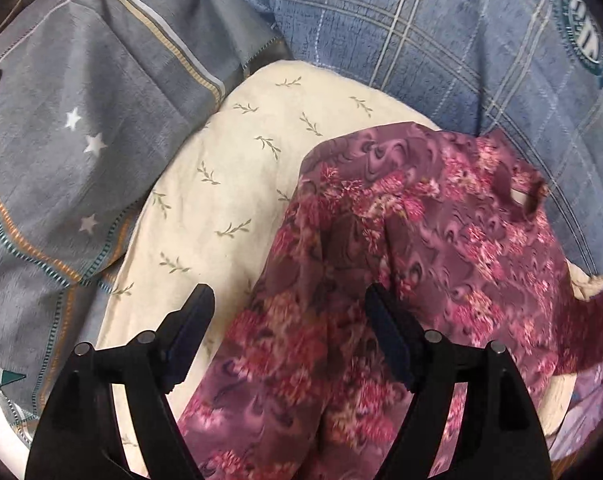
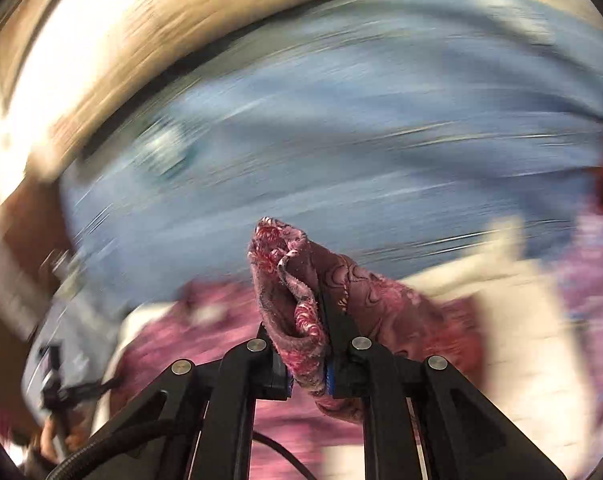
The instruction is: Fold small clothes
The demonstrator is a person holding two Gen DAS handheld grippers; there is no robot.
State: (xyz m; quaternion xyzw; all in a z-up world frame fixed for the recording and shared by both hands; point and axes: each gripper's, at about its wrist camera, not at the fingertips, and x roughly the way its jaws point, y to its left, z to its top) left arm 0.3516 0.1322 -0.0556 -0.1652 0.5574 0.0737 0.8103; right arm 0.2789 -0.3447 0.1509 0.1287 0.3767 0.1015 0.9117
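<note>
On the cream leaf-print cushion [image 1: 237,184] | crumpled maroon floral garment [image 1: 401,248] lies draped, unfolded | left gripper [image 1: 289,316] spread apart above it, empty | right gripper [image 2: 307,336] clamped on a bunched edge | folding looks barely started

Saw the left gripper [image 1: 289,320] with its black jaws spread wide, holding nothing, poised above a crumpled maroon garment with pink floral print [image 1: 401,260]. Found that garment lying on a cream cushion with small green leaf sprigs [image 1: 229,184]. Noted a grey star-patterned cloth with striped borders [image 1: 73,132] at left, and a blue plaid blanket [image 1: 441,40] at far right.
</note>
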